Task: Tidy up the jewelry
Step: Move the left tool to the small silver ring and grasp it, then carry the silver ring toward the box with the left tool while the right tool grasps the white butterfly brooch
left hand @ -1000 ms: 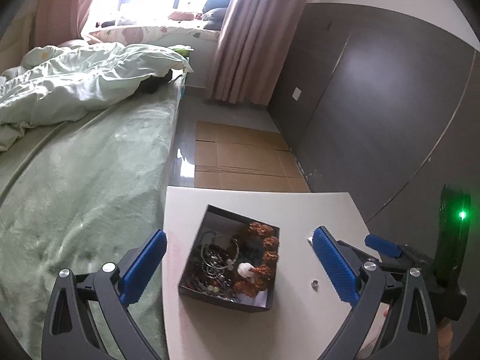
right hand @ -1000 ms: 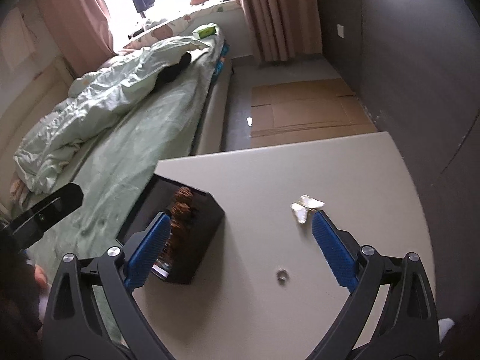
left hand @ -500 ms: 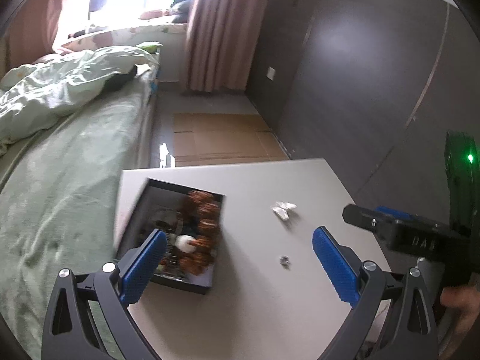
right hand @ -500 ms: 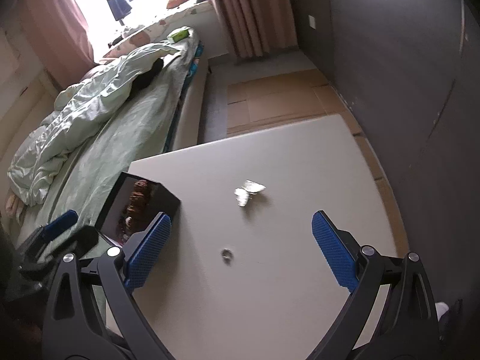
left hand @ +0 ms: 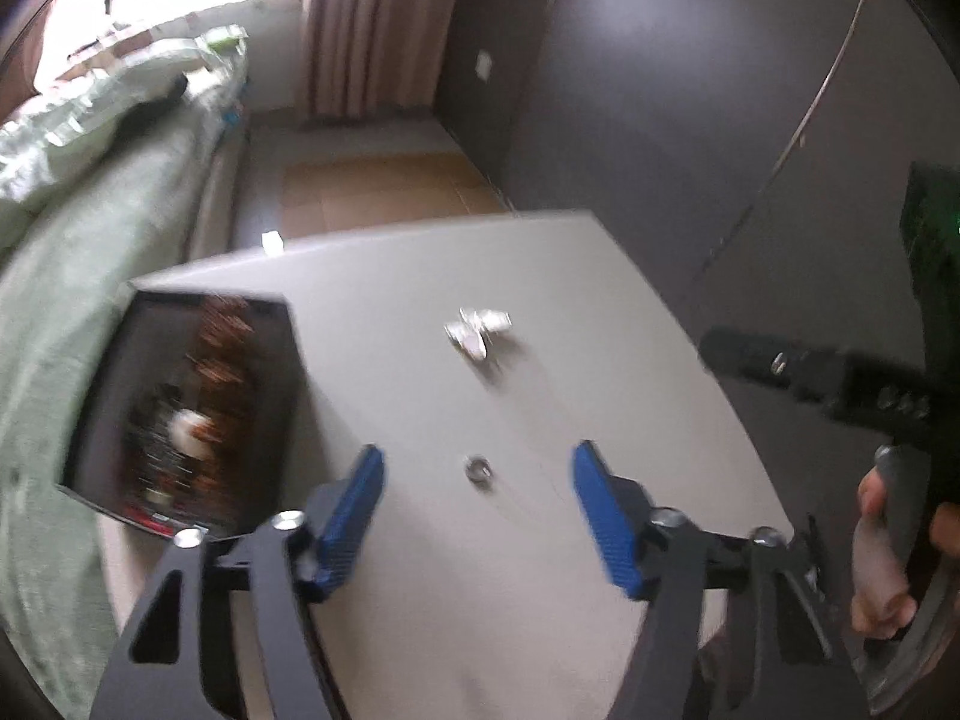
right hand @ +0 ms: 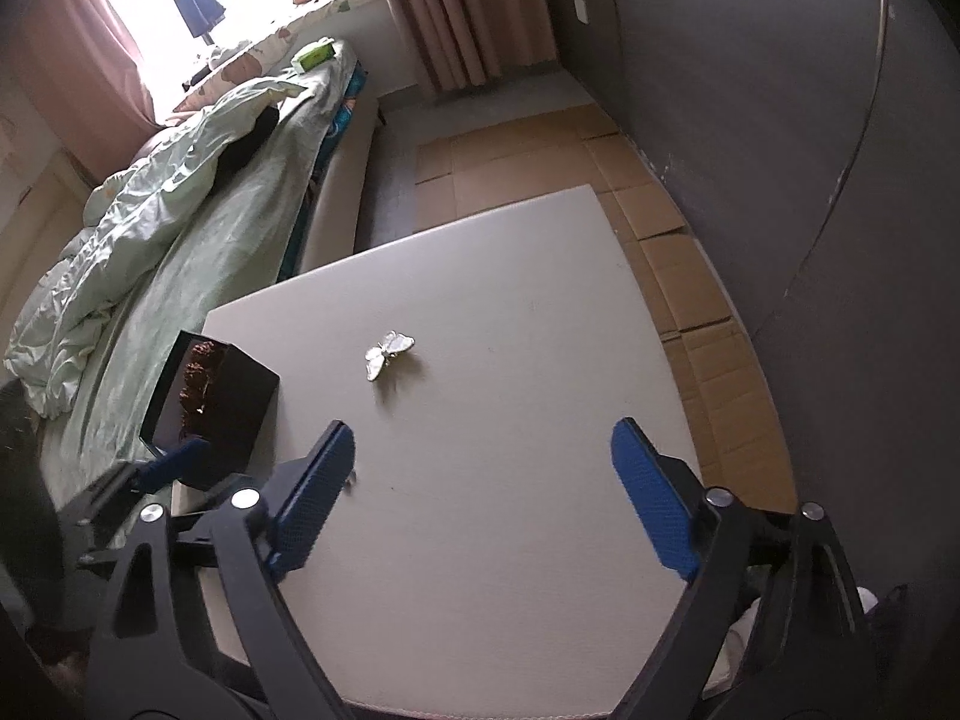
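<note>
The small silver ring [left hand: 479,470] lies flat on the pale grey worktop [left hand: 456,600], between the blue pads of the left tongs [left hand: 474,513] but apart from both. It looks light, hard and slick, and so low that pads coming in from the sides could easily skid over it or flick it away; I judge the surest hold is straight down across its outer rim, squeezing gently.

The left tongs have just been closing and stand about half apart with the ring in the gap, not yet pinched. This view is blurred, so finer detail of the ring cannot be made out.

Further back on the worktop sits a white and silver butterfly-shaped brooch [right hand: 389,354], well apart from the ring. It also looks light and stiff, with thin wings that may bend or snap, so the thicker body seems the safer place to grip.

At the left edge of the worktop stands the black square jewelry box [right hand: 211,397], open, with brown beads and a tangle of metal pieces inside. It is probably where the loose pieces belong.

The right tongs [right hand: 483,495] hover released over bare worktop near the front, jaws wide and just narrowing slightly, holding nothing.

Beyond lie a bed with a pale green quilt [right hand: 180,228] and flattened cardboard [right hand: 540,174] on the floor.
</note>
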